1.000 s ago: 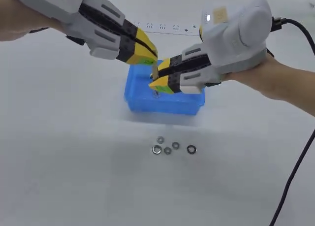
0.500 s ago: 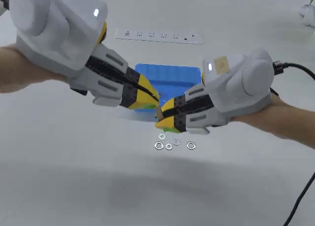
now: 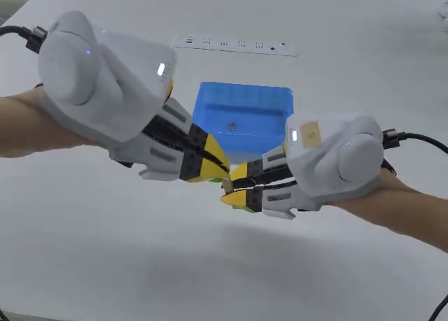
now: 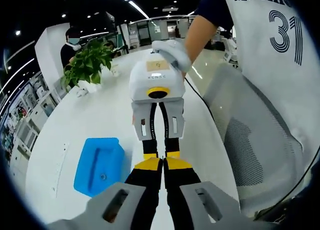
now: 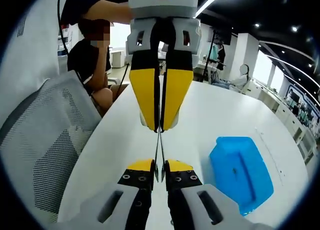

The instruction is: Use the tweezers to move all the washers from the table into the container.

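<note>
The left tongs [image 3: 218, 172] and the right tongs [image 3: 227, 189] meet tip to tip low over the white worktop [image 3: 84, 251], each held in one of the person's hands. In the right gripper view the right tongs [image 5: 160, 167] are closed on the thin metal tweezers [image 5: 160, 150]. The tweezers run straight forward from between their yellow tips into the narrow slit of the left tongs [image 5: 160, 127], which come in from the top of that view. The left tongs are also drawn together, on the tweezers' far end. In the left gripper view the left tongs [image 4: 162, 165] rise from the bottom with only a hairline gap between them, and the right tongs [image 4: 161, 155] point down onto them, the yellow tips touching. The blue container [image 3: 245, 89] stands just beyond the meeting tips in the head view, apart from both tongs. It lies to the left of the left tongs in the left gripper view [image 4: 92, 157] and to the right of the right tongs in the right gripper view [image 5: 217, 165]. One small grey washer [image 3: 232, 127] lies on its floor near the middle. Farther beyond the container a white power strip [image 3: 234, 45] lies flat on the worktop. A black cable [image 3: 420, 140] leaves the back of the right tongs' housing. A grey mesh chair [image 5: 55, 150] stands at the worktop's edge to the left of the right tongs, and a potted plant [image 4: 90, 64] sits at the far end, up and left of the left tongs.
</note>
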